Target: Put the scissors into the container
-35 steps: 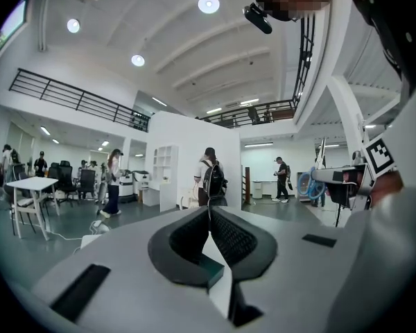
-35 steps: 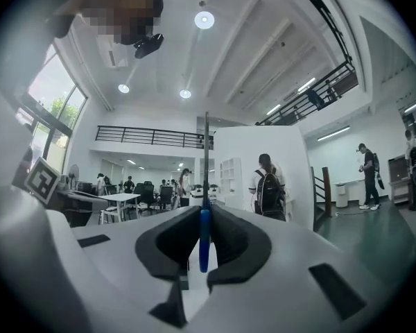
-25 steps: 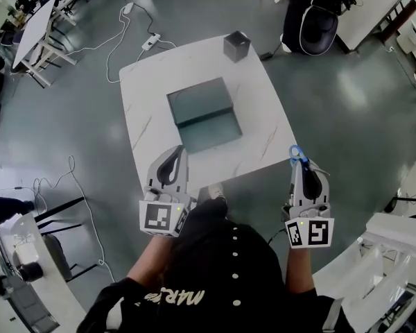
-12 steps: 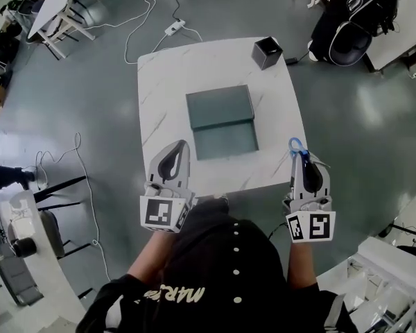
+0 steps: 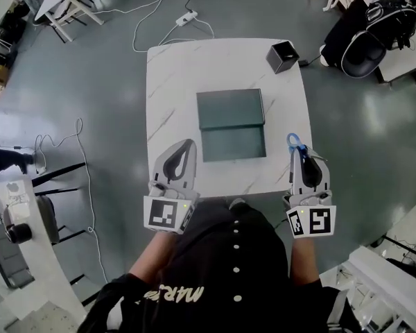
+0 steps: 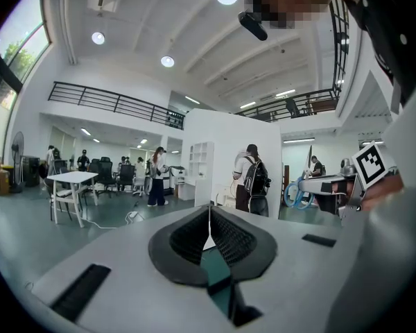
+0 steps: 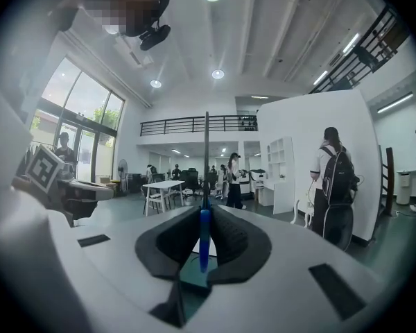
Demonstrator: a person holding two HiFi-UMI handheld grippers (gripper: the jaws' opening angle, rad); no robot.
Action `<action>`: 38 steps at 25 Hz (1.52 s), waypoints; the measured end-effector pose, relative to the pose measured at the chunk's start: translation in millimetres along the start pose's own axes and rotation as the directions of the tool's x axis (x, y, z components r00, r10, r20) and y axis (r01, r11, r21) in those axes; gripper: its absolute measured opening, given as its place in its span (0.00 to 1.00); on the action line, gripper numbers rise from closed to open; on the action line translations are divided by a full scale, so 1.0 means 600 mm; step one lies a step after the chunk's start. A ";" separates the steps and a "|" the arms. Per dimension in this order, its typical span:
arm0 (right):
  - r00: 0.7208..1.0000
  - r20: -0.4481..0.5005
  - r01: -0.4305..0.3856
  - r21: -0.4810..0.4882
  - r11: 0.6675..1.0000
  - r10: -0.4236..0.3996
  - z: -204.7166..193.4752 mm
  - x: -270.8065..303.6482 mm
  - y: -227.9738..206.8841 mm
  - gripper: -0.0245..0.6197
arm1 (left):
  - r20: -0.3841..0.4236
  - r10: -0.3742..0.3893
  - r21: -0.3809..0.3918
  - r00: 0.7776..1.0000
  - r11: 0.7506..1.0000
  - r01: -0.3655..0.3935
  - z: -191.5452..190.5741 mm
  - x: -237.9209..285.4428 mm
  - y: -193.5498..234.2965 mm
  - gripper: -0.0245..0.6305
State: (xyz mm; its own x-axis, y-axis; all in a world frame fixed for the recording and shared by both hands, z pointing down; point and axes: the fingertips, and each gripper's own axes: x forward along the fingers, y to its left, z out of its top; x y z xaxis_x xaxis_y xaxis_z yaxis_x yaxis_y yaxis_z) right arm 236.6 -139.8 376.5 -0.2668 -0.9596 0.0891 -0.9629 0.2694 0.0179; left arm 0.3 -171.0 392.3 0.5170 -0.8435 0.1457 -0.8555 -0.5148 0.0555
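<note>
Blue scissors [image 5: 293,143], one pair, one black container [image 5: 283,56], two hand-held grippers [image 5: 188,145] [image 5: 300,157]

White table [image 5: 166,82] carries a dark green container [image 5: 232,123], perhaps open, and a black box [image 5: 282,56].

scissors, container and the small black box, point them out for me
scissors [image 5: 295,143], head view, blue handle loop
container [image 5: 234,144], head view, lighter near half
small black box [image 5: 283,56], head view, top face
</note>
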 end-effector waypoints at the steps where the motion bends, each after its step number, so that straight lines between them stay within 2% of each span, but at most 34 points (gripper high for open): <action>1: 1.000 -0.005 -0.019 -0.003 1.000 0.019 0.001 0.008 0.006 0.12 | 0.001 0.013 -0.007 1.000 1.000 -0.013 0.001 -0.006 0.005 0.09; 9: 0.977 -0.042 -0.212 -0.007 0.977 0.211 -0.010 0.067 0.046 0.12 | -0.032 0.183 -0.043 0.983 0.982 -0.185 -0.013 -0.056 0.029 0.09; 14: 0.946 -0.091 -0.315 -0.054 0.947 0.310 -0.029 0.096 0.066 0.12 | -0.047 0.224 -0.058 0.974 0.972 -0.226 -0.022 -0.064 0.020 0.09; 17: 0.903 -0.164 -0.412 -0.078 0.908 0.396 -0.059 0.113 0.079 0.12 | -0.063 0.238 -0.049 0.969 0.969 -0.242 -0.031 -0.059 0.013 0.09; 20: 0.834 -0.291 -0.519 -0.125 0.846 0.469 -0.100 0.125 0.098 0.12 | -0.079 0.248 -0.060 0.966 0.966 -0.253 -0.038 -0.057 0.004 0.09; 23: 0.762 -0.432 -0.609 -0.224 0.761 0.482 -0.146 0.139 0.109 0.12 | -0.081 0.256 -0.102 0.963 0.959 -0.263 -0.047 -0.048 -0.007 0.09; 25: 0.721 -0.509 -0.659 -0.293 0.692 0.471 -0.180 0.150 0.117 0.12 | -0.099 0.260 -0.116 0.961 0.956 -0.271 -0.063 -0.043 -0.011 0.09; 29: 0.633 -0.633 -0.761 -0.401 0.510 0.446 -0.271 0.167 0.137 0.12 | -0.153 0.263 -0.140 0.953 0.948 -0.285 -0.109 -0.034 -0.020 0.09; 31: 0.589 -0.686 -0.800 -0.420 0.428 0.427 -0.324 0.172 0.144 0.12 | -0.183 0.266 -0.150 0.946 0.944 -0.295 -0.137 -0.029 -0.025 0.09; 34: 0.517 -0.756 -0.852 -0.406 0.332 0.401 -0.399 0.175 0.157 0.12 | -0.242 0.272 -0.165 0.931 0.934 -0.316 -0.183 -0.025 -0.034 0.09; 35: 0.505 -0.777 -0.860 -0.419 0.291 0.374 -0.423 0.181 0.161 0.12 | -0.255 0.272 -0.168 0.928 0.933 -0.319 -0.198 -0.023 -0.033 0.09; 38: 0.504 -0.823 -0.863 -0.484 0.142 0.260 -0.481 0.212 0.176 0.12 | -0.280 0.249 -0.152 0.927 0.942 -0.299 -0.230 -0.016 -0.030 0.09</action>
State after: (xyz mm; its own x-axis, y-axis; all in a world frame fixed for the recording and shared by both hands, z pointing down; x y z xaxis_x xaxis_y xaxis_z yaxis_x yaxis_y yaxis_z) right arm 112.9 -210.1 676.9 -0.3508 -0.3474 0.8696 0.1136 0.9060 0.4078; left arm 6.7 -132.5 526.0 0.2585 -0.8674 0.4253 -0.9648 -0.2094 0.1592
